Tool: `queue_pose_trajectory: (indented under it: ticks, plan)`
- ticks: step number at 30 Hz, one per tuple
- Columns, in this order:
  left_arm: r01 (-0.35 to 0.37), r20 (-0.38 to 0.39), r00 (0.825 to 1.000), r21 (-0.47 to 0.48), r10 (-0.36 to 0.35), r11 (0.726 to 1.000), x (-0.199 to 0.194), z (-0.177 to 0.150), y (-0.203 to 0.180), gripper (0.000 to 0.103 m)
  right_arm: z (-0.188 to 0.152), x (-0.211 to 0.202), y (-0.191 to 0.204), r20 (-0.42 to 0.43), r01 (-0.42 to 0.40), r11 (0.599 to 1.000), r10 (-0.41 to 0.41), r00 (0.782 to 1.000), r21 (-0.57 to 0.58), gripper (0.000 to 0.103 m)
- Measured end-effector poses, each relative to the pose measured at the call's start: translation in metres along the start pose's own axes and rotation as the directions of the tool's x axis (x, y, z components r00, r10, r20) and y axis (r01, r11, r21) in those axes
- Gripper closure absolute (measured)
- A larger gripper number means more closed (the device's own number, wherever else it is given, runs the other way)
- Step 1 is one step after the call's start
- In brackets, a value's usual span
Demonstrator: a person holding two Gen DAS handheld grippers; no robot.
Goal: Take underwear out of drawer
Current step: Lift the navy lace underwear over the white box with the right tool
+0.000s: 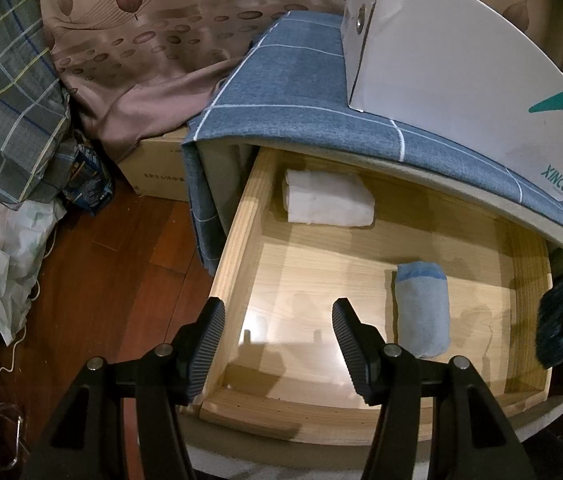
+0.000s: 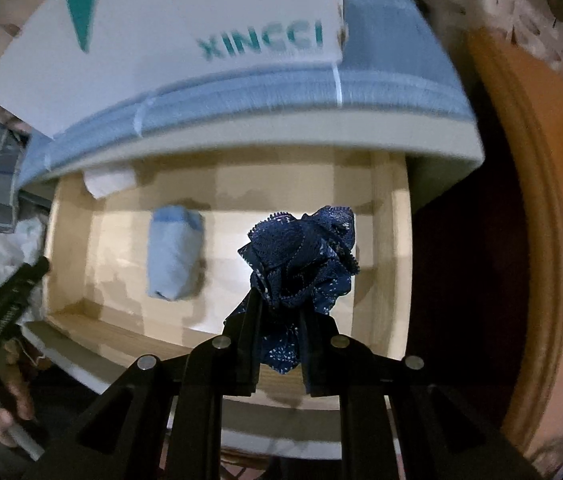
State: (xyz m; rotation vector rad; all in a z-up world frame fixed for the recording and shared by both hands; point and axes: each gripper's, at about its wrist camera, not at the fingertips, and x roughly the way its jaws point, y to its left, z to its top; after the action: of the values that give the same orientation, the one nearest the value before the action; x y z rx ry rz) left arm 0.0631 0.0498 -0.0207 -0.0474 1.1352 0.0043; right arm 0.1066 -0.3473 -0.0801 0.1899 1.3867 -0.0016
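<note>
Nearest the right wrist camera, the right gripper [image 2: 277, 312] has its two black fingers clamped on a bunch of dark blue lace underwear [image 2: 301, 256], which puffs out above the fingertips and hangs in a fold between them, held above the right half of the open wooden drawer [image 2: 395, 240]. In the left wrist view the left gripper [image 1: 277, 344] stands with its ribbed fingers spread wide apart and nothing between them, over the drawer's front left corner; the same dark blue underwear shows only as a blurred patch at 3 o'clock [image 1: 557, 320]. On the drawer floor, at about 4 o'clock from the left fingertips, lies a rolled light blue garment [image 1: 421, 308] with a darker blue band at its far end (it sits near the middle of the drawer in the right wrist view). Farther back, at 12 o'clock and close to the drawer's rear left corner, rests a folded white garment [image 1: 327, 202], partly under the overhang of the cabinet top. That top is covered by a blue cloth with white lines [image 1: 297, 92], and on it stands a white box [image 1: 457, 60] with a green triangle and green lettering that seems to read XINCCI, though the print is blurred. At 9 o'clock beyond the drawer a plaid fabric [image 1: 9, 112] is heaped above the reddish wooden floor [image 1: 113, 272].
</note>
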Motion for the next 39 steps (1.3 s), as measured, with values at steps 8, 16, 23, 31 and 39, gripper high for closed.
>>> queue_pose_trajectory:
  ticks: [8,16,23,31,39]
  plan:
    - [-0.001,0.003,1.0,-0.006,0.001,1.0,0.0,0.0,0.002,0.046,0.022,-0.072,0.013,0.126,-0.03,0.999,0.034,0.991,-0.035,0.089]
    - [-0.009,0.005,1.0,-0.013,0.009,1.0,0.001,-0.001,0.003,0.046,0.069,-0.141,0.038,0.278,-0.035,0.998,0.05,0.959,-0.059,0.089]
    - [-0.01,0.009,1.0,-0.02,0.01,1.0,0.0,-0.001,0.006,0.046,0.118,-0.164,0.067,0.377,-0.016,0.997,0.041,0.925,-0.07,0.089]
    - [-0.005,0.009,1.0,-0.032,0.005,0.999,0.0,-0.001,0.01,0.046,0.156,-0.142,0.089,0.369,0.039,0.996,-0.009,0.929,-0.075,0.089]
    - [-0.004,0.01,1.0,-0.035,0.005,0.999,-0.001,-0.001,0.011,0.046,0.176,-0.098,0.094,0.295,0.054,0.996,-0.03,0.955,-0.074,0.088]
